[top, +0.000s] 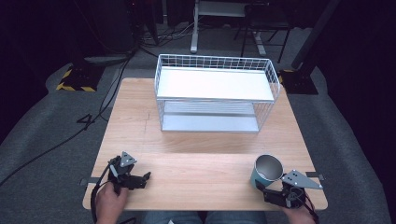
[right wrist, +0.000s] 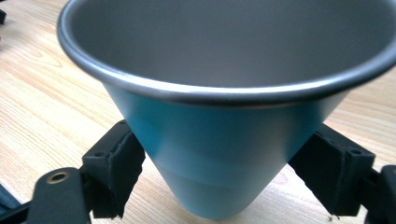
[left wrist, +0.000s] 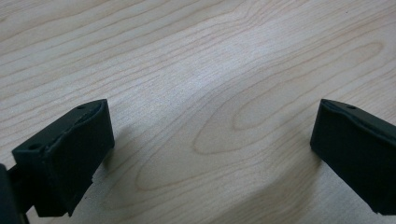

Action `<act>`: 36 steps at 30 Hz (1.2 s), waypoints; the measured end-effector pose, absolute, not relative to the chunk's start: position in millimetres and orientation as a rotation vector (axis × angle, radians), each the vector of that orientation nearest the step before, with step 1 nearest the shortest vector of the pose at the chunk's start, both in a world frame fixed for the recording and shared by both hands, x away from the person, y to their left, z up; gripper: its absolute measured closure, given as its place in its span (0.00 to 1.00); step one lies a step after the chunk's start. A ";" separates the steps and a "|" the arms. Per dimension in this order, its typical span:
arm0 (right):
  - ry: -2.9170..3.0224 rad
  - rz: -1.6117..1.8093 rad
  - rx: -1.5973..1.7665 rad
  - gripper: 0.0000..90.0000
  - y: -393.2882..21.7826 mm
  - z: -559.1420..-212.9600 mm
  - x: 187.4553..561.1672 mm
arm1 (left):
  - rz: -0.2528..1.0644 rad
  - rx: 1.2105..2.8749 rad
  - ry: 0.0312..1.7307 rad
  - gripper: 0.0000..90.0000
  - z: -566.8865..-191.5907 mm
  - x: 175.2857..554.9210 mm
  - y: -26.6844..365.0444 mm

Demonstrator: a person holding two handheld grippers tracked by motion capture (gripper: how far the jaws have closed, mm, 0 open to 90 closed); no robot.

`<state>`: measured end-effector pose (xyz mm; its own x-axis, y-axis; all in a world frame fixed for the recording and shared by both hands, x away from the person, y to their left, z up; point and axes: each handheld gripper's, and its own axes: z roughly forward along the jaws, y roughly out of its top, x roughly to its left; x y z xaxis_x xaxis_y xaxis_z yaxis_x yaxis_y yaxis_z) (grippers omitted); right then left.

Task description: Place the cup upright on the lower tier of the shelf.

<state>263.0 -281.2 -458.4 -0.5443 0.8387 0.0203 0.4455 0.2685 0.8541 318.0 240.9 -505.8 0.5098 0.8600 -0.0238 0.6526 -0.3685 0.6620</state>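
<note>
A blue metal cup (top: 267, 171) with a grey inside stands near the front right corner of the wooden table (top: 201, 140). My right gripper (top: 273, 190) is shut on it: in the right gripper view its two black pads (right wrist: 114, 165) press the lower sides of the blue cup (right wrist: 224, 144). At the front left, my left gripper (top: 142, 179) lies low over the wood with its jaws wide apart. In the left gripper view the left gripper (left wrist: 212, 144) has only bare tabletop between its fingers (left wrist: 70, 154).
A white two-tier wire rack (top: 215, 93) stands at the back middle of the table. Beyond the table lie black cables (top: 93, 116), a yellow-black striped foot (top: 74, 86) and desk legs (top: 194, 28) on grey floor.
</note>
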 end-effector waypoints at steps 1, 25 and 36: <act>2.102 1.204 1.156 0.23 -282.1 -456.1 263.1 | 0.439 2.136 1.231 0.00 -505.9 317.9 240.8; 2.113 1.270 1.023 0.23 -244.6 -411.7 299.0 | 0.446 2.126 1.242 0.00 -506.2 315.4 241.0; 2.109 1.311 1.050 0.23 -225.4 -404.8 334.1 | 0.453 2.119 1.262 0.00 -506.1 309.8 242.2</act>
